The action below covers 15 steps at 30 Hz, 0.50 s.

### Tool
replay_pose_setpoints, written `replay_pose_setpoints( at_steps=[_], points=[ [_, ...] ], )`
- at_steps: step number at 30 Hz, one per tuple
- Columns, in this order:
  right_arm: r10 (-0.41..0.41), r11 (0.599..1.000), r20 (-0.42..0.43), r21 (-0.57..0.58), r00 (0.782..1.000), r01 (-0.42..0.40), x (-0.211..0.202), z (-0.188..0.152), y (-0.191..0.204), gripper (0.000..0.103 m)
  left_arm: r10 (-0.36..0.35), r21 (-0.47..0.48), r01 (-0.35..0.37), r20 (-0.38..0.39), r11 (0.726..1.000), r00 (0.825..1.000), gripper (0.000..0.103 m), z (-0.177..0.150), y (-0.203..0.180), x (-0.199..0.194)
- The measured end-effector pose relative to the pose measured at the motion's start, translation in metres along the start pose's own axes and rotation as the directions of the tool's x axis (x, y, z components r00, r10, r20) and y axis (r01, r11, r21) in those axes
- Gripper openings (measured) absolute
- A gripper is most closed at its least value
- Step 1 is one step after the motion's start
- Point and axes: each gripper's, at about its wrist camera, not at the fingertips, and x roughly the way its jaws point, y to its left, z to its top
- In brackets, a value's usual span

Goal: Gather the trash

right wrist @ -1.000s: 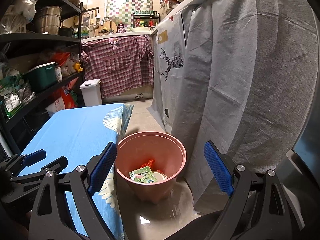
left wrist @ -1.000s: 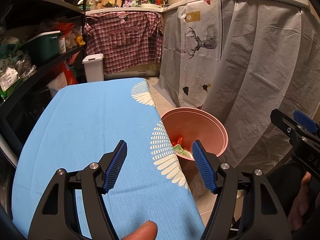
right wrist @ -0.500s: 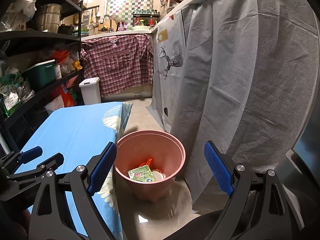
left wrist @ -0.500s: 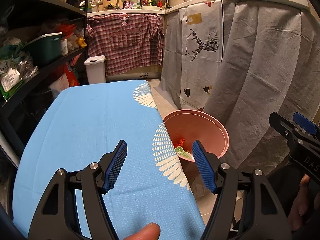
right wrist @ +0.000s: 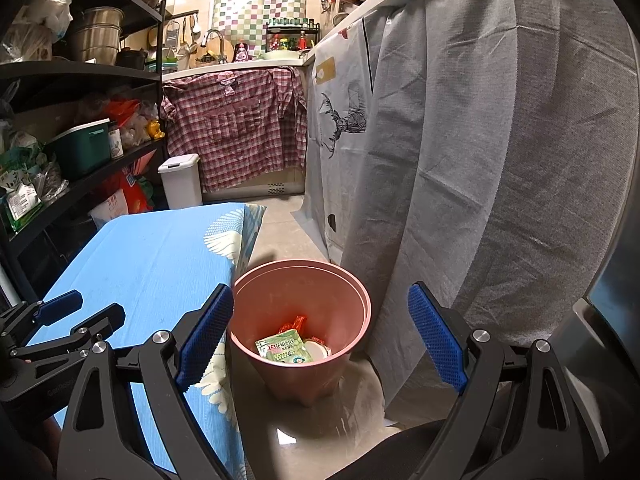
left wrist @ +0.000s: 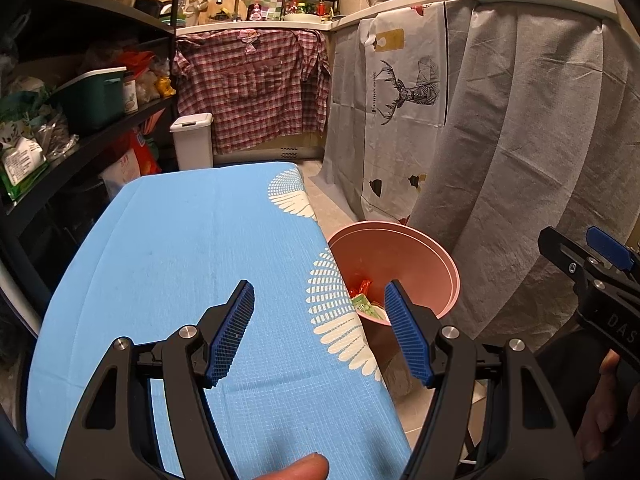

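A: What holds the trash?

B: A pink bin (right wrist: 300, 320) on the floor (right wrist: 280, 232), just beside the right edge of the counter (left wrist: 180, 248) with its blue cloth. It stands between that edge and a grey curtain (right wrist: 480, 160).

A: What is in it?

B: At the bottom lies a green packet (right wrist: 283, 347) with red print, an orange-red wrapper (right wrist: 295, 323) behind it, and a white round lid-like piece (right wrist: 316, 350) beside the packet. From the left wrist view the bin (left wrist: 400, 264) shows only partly, with the wrapper (left wrist: 362, 286) and the packet (left wrist: 362, 304) peeking past the counter's edge.

A: And the tools?

B: The left tool (left wrist: 320, 334) hangs over the near part of the counter, close to its right edge, jaws spread wide, nothing between them. A fingertip (left wrist: 296, 468) shows at the bottom of that view. The right tool (right wrist: 320, 336) is held above the floor, pointing down toward the bin, jaws spread wide and holding nothing; the bin sits framed between its blue pads (right wrist: 436, 340).

A: The room?

B: A narrow kitchen: dark shelves (right wrist: 80, 72) of pots and bags on the left, a plaid shirt (right wrist: 236, 124) hung under the far sink top, a white lidded bin (right wrist: 180, 180) beside it, and a deer-print cloth (left wrist: 404, 120) next to the grey curtain.
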Motion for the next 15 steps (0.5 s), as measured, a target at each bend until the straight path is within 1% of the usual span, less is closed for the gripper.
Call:
replay_pose_setpoints(
  at_steps=[14, 15],
  points=[
    [0.000, 1.000, 0.000, 0.001, 1.000, 0.000, 0.0000, -0.0001, -0.0002, 0.088, 0.005, 0.020, -0.005, 0.017, 1.000, 1.000, 0.068, 0.0010, -0.0050, -0.0015],
    [0.000, 1.000, 0.000, 0.000, 1.000, 0.000, 0.0000, 0.0002, -0.0002, 0.088, 0.007, 0.020, -0.007, 0.020, 1.000, 1.000, 0.070, 0.0009, -0.0052, -0.0016]
  ],
)
